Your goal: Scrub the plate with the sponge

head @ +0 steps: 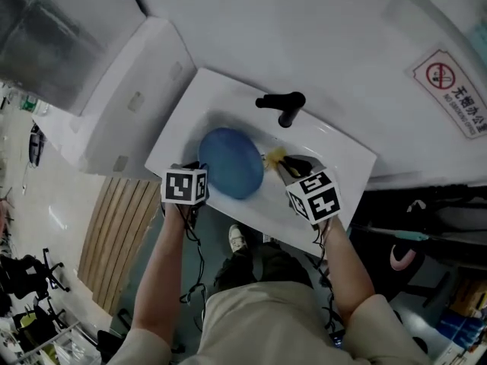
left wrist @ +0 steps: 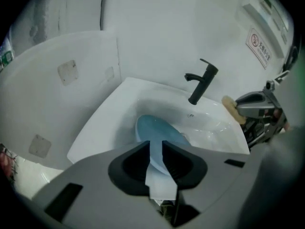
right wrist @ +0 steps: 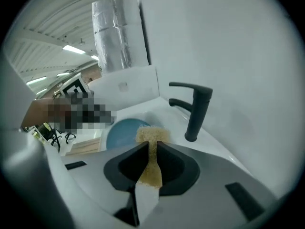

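Left gripper view: nearest the camera, the left gripper [left wrist: 156, 154] is being held with its dark jaws a narrow gap apart. The near rim of the blue plate [left wrist: 159, 130] is being framed in that gap, and the pads are not being pressed onto it. The plate is being kept tilted in the left part of the white sink [left wrist: 105, 123], with its far edge down in the basin. No other item is being shown in the basin.

In the right gripper view, the right gripper [right wrist: 151, 151] is being held closed on the tan sponge [right wrist: 151, 135]. The sponge is being pinched thin between the pads, and its coarse free end is being carried just beside the plate's right edge. Whether sponge and plate are touching cannot be told.

Beyond the plate, the back of the basin is being overhung by a black faucet [head: 283, 106], its spout being pointed toward the plate side. Left of the sink, a slatted wooden panel [head: 122, 234] is being shown at floor level. Farther off, a no-smoking sign [head: 453, 90] is being displayed on the white wall.

The plate is being seen as round, plain and evenly blue, with a smooth face.
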Action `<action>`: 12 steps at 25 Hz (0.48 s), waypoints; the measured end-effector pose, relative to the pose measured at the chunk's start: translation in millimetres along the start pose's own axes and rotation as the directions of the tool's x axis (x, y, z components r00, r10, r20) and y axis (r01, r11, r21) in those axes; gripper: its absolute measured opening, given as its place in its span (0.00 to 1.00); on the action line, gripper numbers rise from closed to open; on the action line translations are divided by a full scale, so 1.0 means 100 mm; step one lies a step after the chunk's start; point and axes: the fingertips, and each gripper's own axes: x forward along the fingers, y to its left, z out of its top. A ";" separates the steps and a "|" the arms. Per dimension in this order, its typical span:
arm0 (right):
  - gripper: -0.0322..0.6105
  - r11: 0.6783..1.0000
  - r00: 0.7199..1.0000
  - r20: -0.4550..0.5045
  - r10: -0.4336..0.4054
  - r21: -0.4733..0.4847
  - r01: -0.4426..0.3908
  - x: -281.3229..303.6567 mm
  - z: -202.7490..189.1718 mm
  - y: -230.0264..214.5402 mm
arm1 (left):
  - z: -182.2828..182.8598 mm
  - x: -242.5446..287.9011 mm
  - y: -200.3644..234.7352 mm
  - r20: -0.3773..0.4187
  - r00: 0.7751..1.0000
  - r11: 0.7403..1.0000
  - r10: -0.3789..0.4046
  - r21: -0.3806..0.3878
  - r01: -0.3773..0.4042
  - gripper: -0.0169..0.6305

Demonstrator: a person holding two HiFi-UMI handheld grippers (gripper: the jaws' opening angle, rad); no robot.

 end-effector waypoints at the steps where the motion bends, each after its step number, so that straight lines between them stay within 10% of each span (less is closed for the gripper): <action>1: 0.15 1.000 1.000 0.020 0.000 -0.004 0.000 -0.11 0.06 0.04 | 0.00 -0.08 -0.04 0.013 1.000 1.000 0.004 0.014 -0.004 0.16; 12: 0.15 0.996 0.968 0.248 0.031 -0.088 -0.009 -1.11 0.83 0.53 | 0.58 -1.38 -0.41 0.302 0.953 0.989 -0.003 0.144 -0.042 0.06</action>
